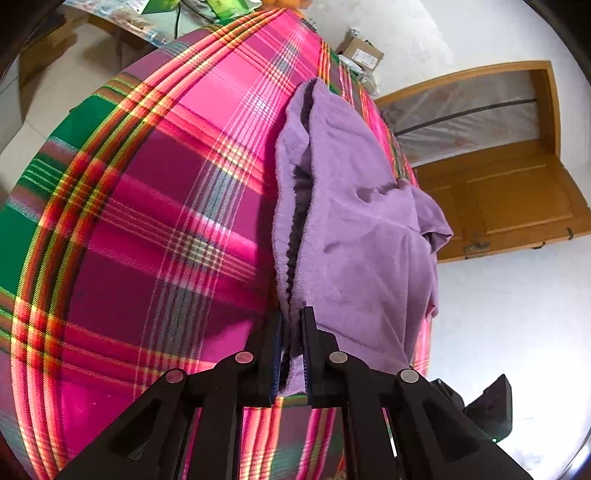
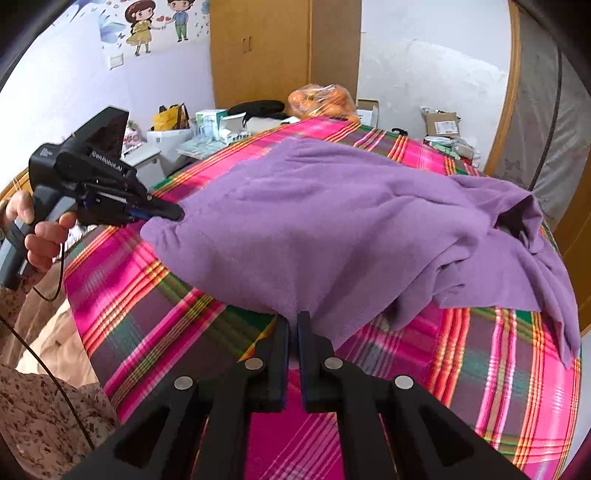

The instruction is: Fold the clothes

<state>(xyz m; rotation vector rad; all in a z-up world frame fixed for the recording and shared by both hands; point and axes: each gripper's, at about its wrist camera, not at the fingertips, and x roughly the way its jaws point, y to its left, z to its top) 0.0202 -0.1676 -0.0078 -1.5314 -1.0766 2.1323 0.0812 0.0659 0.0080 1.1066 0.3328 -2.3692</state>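
While both hand-held grippers pinch its near edge, the purple garment apparently overhangs the bed's right side.

right gripper – jaws clamp purple garment | left gripper – likewise

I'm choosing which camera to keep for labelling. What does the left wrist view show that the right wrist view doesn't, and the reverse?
Only the left wrist view shows the left gripper from behind, pinching the purple garment's edge, and the wooden door. Only the right wrist view shows the hand holding that gripper, the wardrobe, the wall sticker and the bag of oranges. Both show the garment on the plaid cloth.
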